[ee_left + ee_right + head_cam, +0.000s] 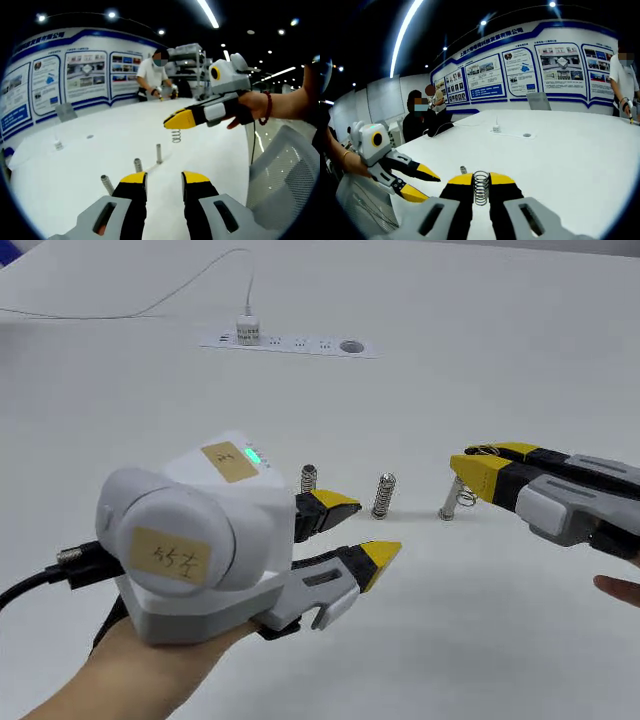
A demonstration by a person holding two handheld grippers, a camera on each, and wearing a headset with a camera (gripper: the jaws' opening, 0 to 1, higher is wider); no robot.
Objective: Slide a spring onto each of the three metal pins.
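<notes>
So, prob. the last spring sits clenched in the right hand-held gripper just beside the bare 3rd pin on the counter, left hand-held gripper released & empty; next: line bore over pin tip, then lower.

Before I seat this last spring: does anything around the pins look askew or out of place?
Nothing looks damaged or spilled. The third pin seems to lean in the head view but stands upright in the left gripper view, so that is probably the lens. The spring clamped in the right tool hangs beside that pin, not over it.
</notes>
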